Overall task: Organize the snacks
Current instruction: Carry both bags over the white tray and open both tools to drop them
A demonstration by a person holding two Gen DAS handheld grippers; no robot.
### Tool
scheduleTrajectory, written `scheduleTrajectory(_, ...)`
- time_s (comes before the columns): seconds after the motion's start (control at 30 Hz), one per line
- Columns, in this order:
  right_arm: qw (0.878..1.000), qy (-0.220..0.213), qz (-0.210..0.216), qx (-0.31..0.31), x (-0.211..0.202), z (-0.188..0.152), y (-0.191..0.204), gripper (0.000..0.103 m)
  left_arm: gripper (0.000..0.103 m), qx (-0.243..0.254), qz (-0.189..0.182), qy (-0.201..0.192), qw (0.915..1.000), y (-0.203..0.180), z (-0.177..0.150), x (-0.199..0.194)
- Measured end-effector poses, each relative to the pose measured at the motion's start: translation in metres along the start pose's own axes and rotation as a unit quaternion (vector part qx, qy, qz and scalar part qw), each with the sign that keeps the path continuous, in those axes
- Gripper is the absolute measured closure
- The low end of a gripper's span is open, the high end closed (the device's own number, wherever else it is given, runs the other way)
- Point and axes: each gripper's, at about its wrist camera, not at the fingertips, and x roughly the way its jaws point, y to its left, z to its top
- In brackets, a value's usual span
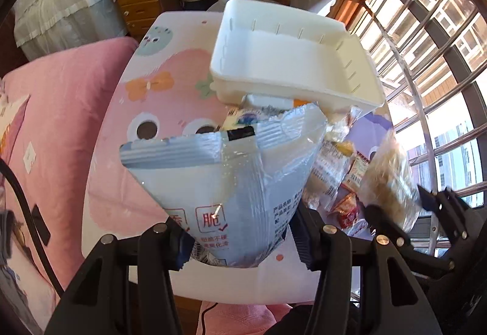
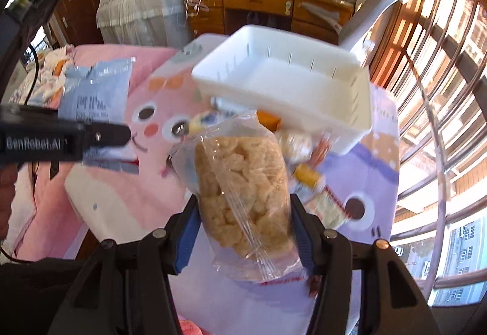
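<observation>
both grippers loaded, bin waiting beyond

left gripper (image 1: 240,239) is clenched on the lower end of the blue-and-white snack bag (image 1: 225,182), bag upright with its sealed top edge away from the camera, lifted clear of the table so it can likely go straight into the bin. right gripper (image 2: 243,231) is clamped on the clear bag of puffed snacks (image 2: 243,192), also raised, pinched at its sides so the contents hang free. past both, loose snack packets (image 1: 344,179) lie heaped on the cartoon-print tabletop (image 1: 127,192). the white bin (image 1: 292,61) sits tilted, its near edge propped on that heap, looks empty inside, open side facing the grippers. wooden desk (image 2: 258,6) far behind.
</observation>
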Motion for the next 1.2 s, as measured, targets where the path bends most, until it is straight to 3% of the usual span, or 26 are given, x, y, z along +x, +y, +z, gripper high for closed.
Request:
scheduleTrajectory(0.33, 0.998, -0.047, -0.014, 0.029, 0.002, 0.080, -0.036, 0.047, 0.049, 0.058, -0.005, -0.021, 0.9981, -0.020, 0.080, -0.008)
scheduleTrajectory(0.77, 0.995, -0.048, -0.026, 0.088, 0.042, 0.139, -0.081, 0.047, 0.049, 0.083, -0.026, 0.008, 0.9962, -0.029, 0.167, 0.046)
scheduleTrajectory(1.0, 0.991, -0.045, -0.031, 0.120, 0.057, 0.148, -0.096, 0.046, 0.048, 0.084, -0.049, 0.020, 0.9951, -0.035, 0.180, 0.075)
scheduleTrajectory(1.1, 0.990, -0.034, -0.035, 0.133, 0.063, 0.146, -0.099, 0.045, 0.037, 0.076, -0.070, 0.023, 0.9944, -0.035, 0.182, 0.081)
scheduleTrajectory(1.2, 0.990, -0.022, -0.045, 0.133, 0.068, 0.145, -0.101, 0.044, 0.030, 0.081, -0.067, 0.013, 0.9944, -0.038, 0.182, 0.081)
